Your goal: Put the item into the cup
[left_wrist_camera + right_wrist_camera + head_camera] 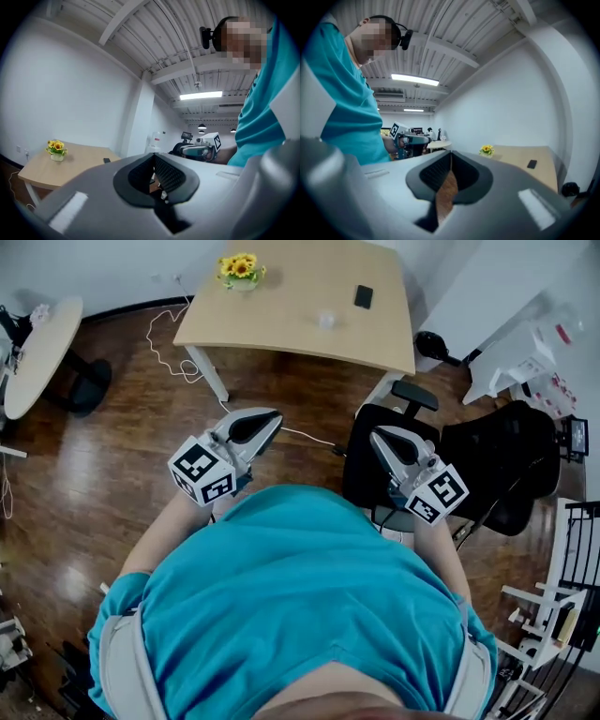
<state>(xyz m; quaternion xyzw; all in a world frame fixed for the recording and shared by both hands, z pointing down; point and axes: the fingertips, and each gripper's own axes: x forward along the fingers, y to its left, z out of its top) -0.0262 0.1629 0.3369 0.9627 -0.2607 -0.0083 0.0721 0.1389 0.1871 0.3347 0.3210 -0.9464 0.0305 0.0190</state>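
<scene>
A light wooden table (281, 324) stands ahead of me. On it lie a small black flat item (364, 296) and a small clear cup (326, 320). I hold both grippers close to my chest, above the wooden floor and well short of the table. The left gripper (277, 415) points at the table with its jaws shut and nothing between them; its tips (153, 155) meet in its own view. The right gripper (375, 434) is shut and holds nothing too, its tips (451, 153) touching. The black item (107, 160) also shows in the right gripper view (531, 164).
A pot of yellow flowers (240, 270) sits at the table's far left corner. Black office chairs (487, 460) stand to the right, near the right gripper. A round table (37, 348) is at the left. A white cable (169, 343) trails on the floor. White racks (553, 606) line the right side.
</scene>
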